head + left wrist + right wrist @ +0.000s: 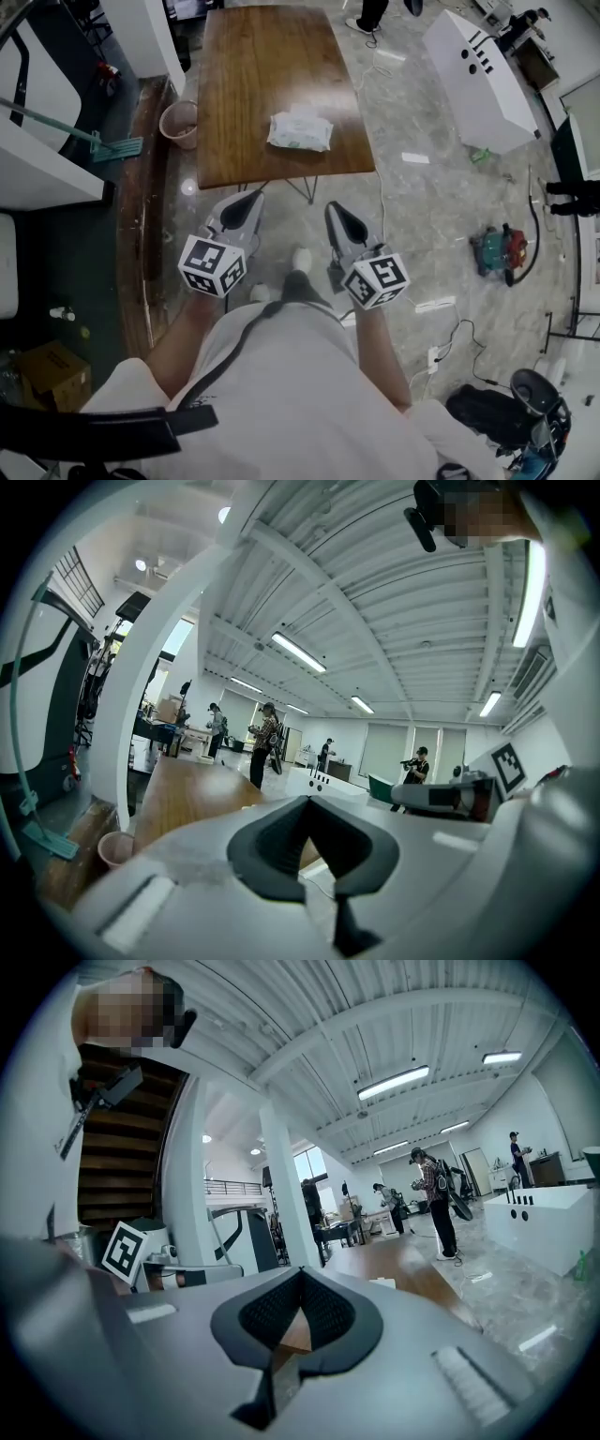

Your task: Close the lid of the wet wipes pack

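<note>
One wet wipes pack point(300, 131) lay flat on the wooden table point(248, 75), toward its near right part, a little in from the near edge and alone on the top. At this range the pack was too small to show whether its lid stood up or lay down; a paler patch showed at its far edge, nature uncertain. A pink bucket point(178, 123) stood on the floor just beside the table's left edge. Both grippers hung short of the table, over the floor in front of the person's body and well apart from the pack. The left gripper point(251, 200) had its jaws brought together at the tips with nothing between them, and its own view showed only table and room through the gap behind the tips. The right gripper point(338, 212) was likewise fully closed and empty, pointing roughly level toward the table. Judgement: the approach step was in hand and the lid had not been touched. The next move would call for carrying one gripper out over the pack, finding the lid, and pressing it flat with the closed tips, perhaps with the other gripper steadying the pack against sliding.
</note>
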Motion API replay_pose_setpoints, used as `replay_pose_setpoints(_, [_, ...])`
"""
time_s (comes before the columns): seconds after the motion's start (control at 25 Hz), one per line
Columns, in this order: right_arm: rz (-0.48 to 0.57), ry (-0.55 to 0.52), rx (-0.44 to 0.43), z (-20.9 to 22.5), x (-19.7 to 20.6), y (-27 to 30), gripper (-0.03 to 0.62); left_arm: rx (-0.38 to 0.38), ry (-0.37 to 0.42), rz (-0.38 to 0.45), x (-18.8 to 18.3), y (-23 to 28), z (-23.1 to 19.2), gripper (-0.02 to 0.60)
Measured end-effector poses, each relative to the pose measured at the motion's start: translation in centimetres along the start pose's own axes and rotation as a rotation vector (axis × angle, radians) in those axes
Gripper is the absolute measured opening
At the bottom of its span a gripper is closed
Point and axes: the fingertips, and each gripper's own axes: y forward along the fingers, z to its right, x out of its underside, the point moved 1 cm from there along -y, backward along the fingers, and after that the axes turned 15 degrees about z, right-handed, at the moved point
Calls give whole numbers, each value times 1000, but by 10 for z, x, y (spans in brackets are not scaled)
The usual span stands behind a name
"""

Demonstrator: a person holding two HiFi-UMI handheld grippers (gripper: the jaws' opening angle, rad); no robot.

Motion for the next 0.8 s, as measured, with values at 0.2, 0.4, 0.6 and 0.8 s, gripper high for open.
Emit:
replay_pose_setpoints(0.2, [-5,-19,-41,25,-6,24,9,-19,7,5,-1,33,-6,3])
replay_pose_setpoints(0.4, [-14,-25,-77,59,-10,45,9,-42,27,-4,3,70,-8,2])
replay_pose_setpoints(0.6, [-20,-12,-117,92,-15,62,9,-69,42,-2,5,107,-9,0])
replay_pose_setpoints(0.8, [-44,8,-163,117,-16,76,9,-96,53,-6,10,134,-8,2])
